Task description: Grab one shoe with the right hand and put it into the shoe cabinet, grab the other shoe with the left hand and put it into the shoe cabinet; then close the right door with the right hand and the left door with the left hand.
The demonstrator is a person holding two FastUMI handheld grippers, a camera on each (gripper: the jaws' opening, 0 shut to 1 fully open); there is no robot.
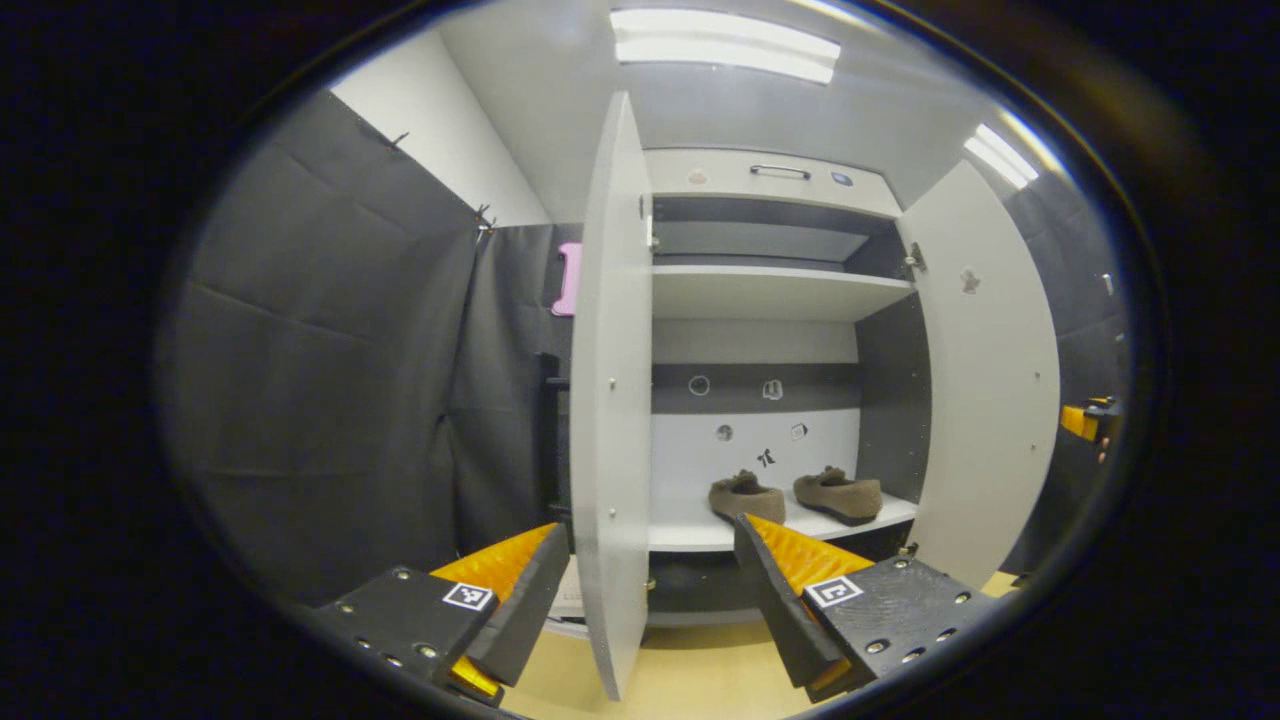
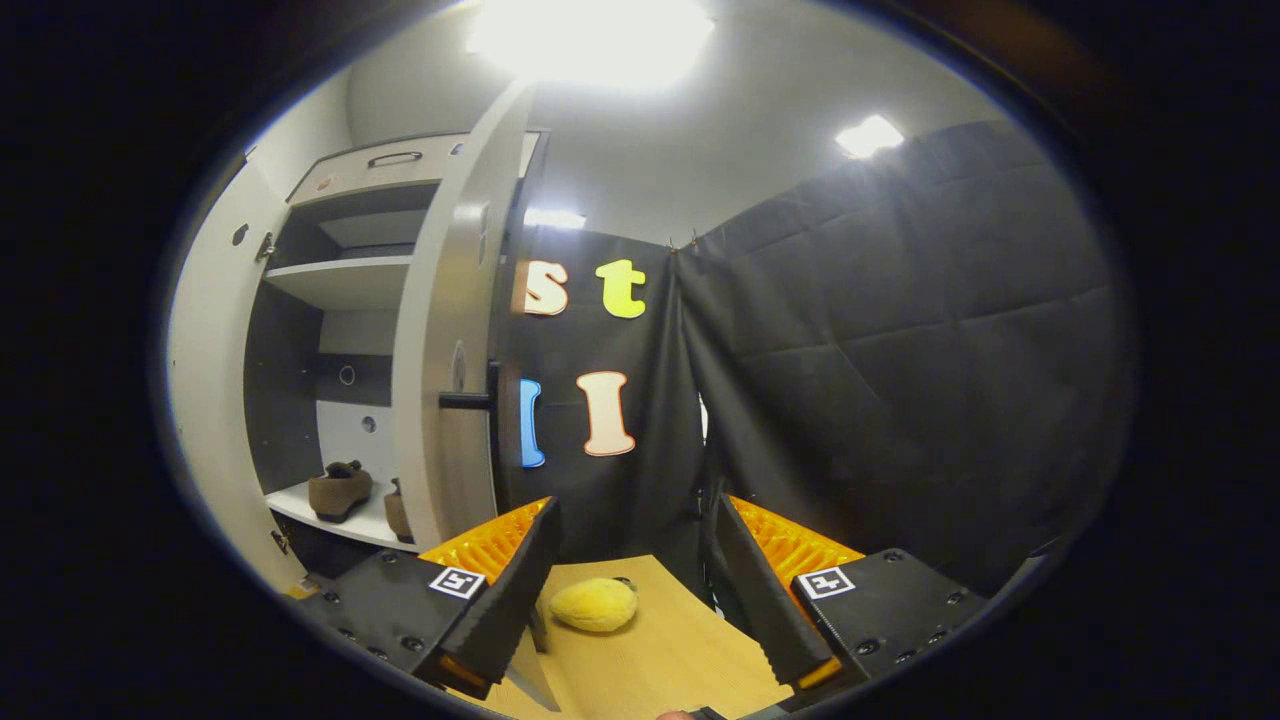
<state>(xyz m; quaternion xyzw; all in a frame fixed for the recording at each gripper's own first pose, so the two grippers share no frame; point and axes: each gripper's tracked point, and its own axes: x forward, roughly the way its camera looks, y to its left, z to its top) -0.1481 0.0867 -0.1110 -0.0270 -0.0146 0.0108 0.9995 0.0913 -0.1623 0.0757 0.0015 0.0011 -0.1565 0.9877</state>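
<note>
Both brown shoes sat side by side on the lower shelf [image 1: 690,535] of the shoe cabinet [image 1: 775,175]: left shoe [image 1: 746,496], right shoe [image 1: 838,494]. So the shoe part looked done and the doors were what remained. Both doors stood wide open.

The left gripper [image 1: 640,585] had its jaws spread wide, holding nothing, and the edge of the left door [image 1: 612,400] ran up between its two fingers (straddling it; contact could not be confirmed). The right door [image 1: 985,380] hung open on the far side.

In the right gripper view, the right gripper [image 2: 632,580] was also wide open and empty. It pointed past the right door's outer face, toward the booth cloth, with the door off to its left. A dark bar handle [image 2: 465,401] stuck out from that door. A yellow plush toy [image 2: 594,605] lay on the wooden floor [image 2: 670,650] between the fingers, not part of the task.

Likely step: close the right door first, per the task order. To do it well, the right gripper should swing left onto the door's outer face near the free edge, away from the hinge, and push in a steady arc (no need to clamp the handle). The left gripper should back off its door edge until then, so it doesn't drag that door early. Keep the fingers out of the closing gap. The shoes looked set far enough back to clear the doors, though that's a judgement.
</note>
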